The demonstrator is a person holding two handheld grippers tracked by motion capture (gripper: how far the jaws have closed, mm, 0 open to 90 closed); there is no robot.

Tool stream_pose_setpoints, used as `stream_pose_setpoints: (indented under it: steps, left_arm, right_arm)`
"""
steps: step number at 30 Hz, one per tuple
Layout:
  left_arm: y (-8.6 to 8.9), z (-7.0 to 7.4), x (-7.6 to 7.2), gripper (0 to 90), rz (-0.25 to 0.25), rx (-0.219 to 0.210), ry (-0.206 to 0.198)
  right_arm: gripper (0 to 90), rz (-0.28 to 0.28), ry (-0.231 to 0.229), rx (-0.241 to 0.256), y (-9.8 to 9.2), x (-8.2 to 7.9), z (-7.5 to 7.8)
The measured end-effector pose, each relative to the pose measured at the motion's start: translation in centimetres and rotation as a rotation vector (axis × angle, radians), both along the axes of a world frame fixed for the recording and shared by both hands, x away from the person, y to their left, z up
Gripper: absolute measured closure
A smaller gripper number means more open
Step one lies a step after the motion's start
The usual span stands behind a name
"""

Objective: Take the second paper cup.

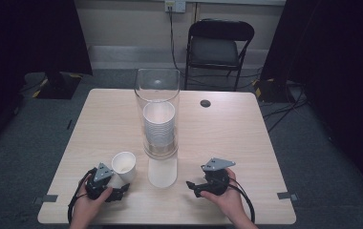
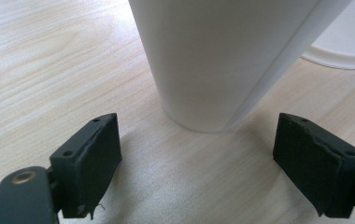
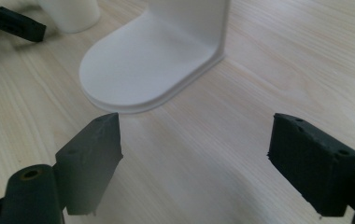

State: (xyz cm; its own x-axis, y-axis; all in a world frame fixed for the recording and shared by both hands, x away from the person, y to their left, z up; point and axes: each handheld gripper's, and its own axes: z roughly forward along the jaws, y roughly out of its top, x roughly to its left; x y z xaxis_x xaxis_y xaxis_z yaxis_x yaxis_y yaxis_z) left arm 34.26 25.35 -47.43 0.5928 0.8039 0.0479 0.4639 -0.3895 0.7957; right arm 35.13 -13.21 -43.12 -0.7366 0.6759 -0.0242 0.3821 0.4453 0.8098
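Paper cup point(image 1: 124, 165) upright; dispenser point(image 1: 157, 114) holds cups.

no readable text, labels, brands, numbers or signs anywhere

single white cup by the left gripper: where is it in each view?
High view: paper cup upright, lower left, beside the left gripper.
Left gripper view: cup wall top centre, ahead of the open jaws.
Right gripper view: cup base top left.
Shared landmark: white dispenser base.
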Motion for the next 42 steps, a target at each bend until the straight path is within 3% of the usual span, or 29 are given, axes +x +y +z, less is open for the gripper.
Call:
stream_pose_setpoints:
  steps: [21, 30, 35, 42]
  left_arm:
    - [0.0, 0.0, 0.0, 14.5, 0.000, 0.001, 0.000]
    - [0.0, 0.0, 0.0, 14.1, 0.000, -0.003, 0.006]
    - [-0.1, 0.0, 0.0, 13.8, 0.000, -0.005, 0.006]
    - [-0.1, 0.0, 0.0, 12.5, -0.008, -0.002, 0.004]
  right_arm:
    - [18.1, 0.086, -0.052, 0.092, 4.2, -0.2, 2.9]
    - [17.4, 0.099, -0.090, 0.132, 5.8, 0.5, 4.4]
    - [17.4, 0.102, -0.110, 0.153, 6.6, 1.4, 4.5]
    - [24.7, 0.108, -0.141, 0.188, 7.6, 2.2, 4.7]
